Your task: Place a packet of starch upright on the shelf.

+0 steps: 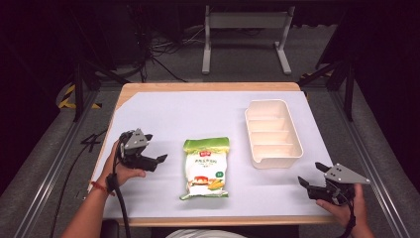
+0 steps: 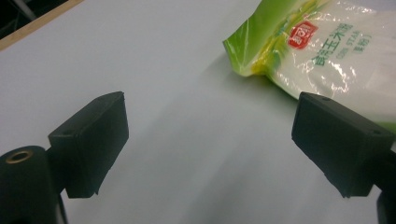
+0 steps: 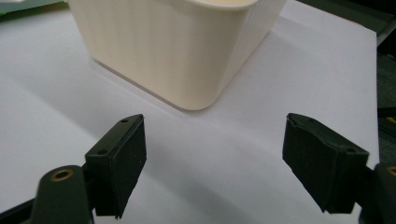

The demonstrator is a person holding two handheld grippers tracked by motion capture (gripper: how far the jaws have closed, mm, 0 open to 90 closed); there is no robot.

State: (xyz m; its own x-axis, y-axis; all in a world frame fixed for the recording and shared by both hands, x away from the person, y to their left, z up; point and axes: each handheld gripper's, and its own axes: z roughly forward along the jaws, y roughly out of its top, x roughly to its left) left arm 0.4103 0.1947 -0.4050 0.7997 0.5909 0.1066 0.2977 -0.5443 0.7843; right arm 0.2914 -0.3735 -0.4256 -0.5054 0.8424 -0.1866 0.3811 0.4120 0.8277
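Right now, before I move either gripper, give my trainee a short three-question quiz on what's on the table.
1. True or false: the left gripper is clamped on the starch bag.
2. How many compartments does the cream tray have?
A two, B four, C six
3. Which thing lies between the two grippers, nearer the left one?

Key:
1. False. In the left gripper view its jaws stand wide apart over the white table cover, with the bag beyond one jaw and untouched.
2. B, four, all empty.
3. The starch bag, lying flat. The right gripper, also open, sits nearer the tray.
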